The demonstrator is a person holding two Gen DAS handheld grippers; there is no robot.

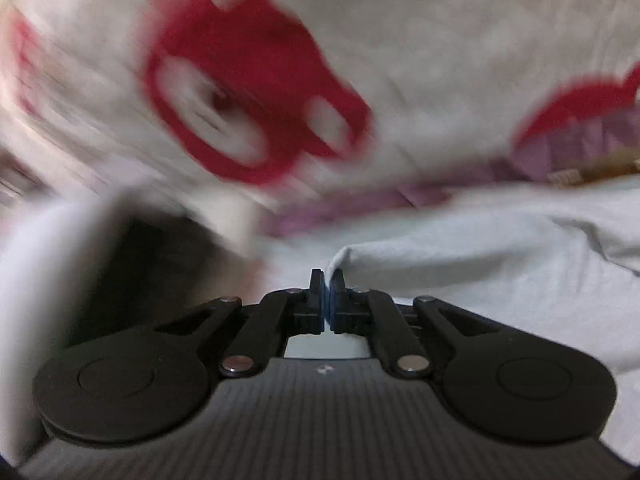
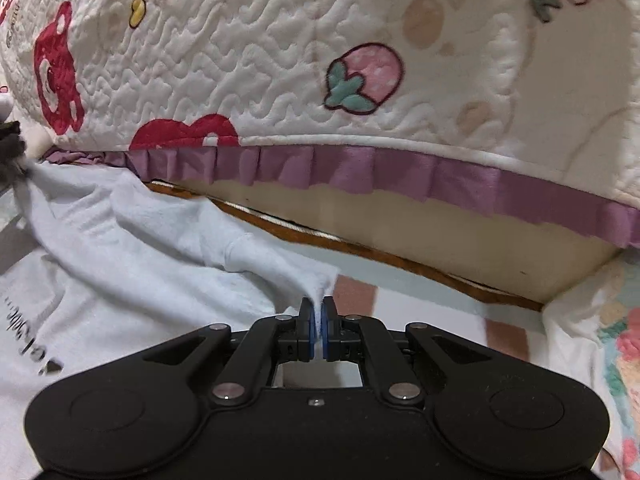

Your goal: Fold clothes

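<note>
The left gripper (image 1: 328, 280) has its jaws closed on a pinched fold of the pale blue garment (image 1: 480, 256), with cloth rising in a small peak between the blue pads. The right gripper (image 2: 318, 312) has its jaws likewise clamped on an edge of the same garment (image 2: 132, 248), which spreads away to the left of that view and carries dark printed lettering (image 2: 24, 320) near the frame's left edge. Behind the garment hangs a cream quilted cover (image 2: 280, 52) printed with red bears and a pink strawberry (image 2: 364, 76), bordered by a purple ruffle (image 2: 360, 172). The left wrist view is motion-blurred, so the surroundings there are indistinct. A pink-and-white checked cloth (image 2: 356, 292) lies beyond the right gripper.
</note>
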